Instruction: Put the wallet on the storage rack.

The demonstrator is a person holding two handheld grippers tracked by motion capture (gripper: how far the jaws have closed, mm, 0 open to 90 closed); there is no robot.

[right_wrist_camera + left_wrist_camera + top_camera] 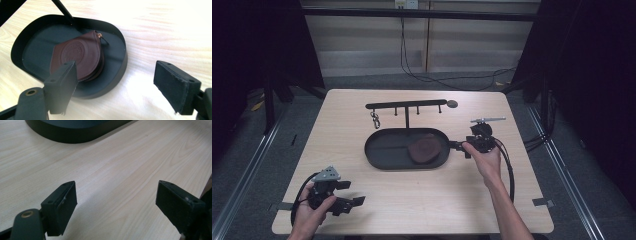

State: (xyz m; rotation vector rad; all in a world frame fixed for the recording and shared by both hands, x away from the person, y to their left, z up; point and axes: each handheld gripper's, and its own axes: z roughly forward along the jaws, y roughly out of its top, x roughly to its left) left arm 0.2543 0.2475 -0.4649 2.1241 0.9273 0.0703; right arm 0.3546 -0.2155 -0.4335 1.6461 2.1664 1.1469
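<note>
Just beyond the right gripper's wide-spread, empty fingers, the brown pouch lies in the tray.

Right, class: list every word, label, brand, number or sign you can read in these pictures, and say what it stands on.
No text can be read.
Round embossed seal on the brown leather pouch in the black tray: any lettering in it is too blurred to read.
White fittings on the back wall: too small to show any marking.
The open right gripper and left gripper carry no lettering.
</note>
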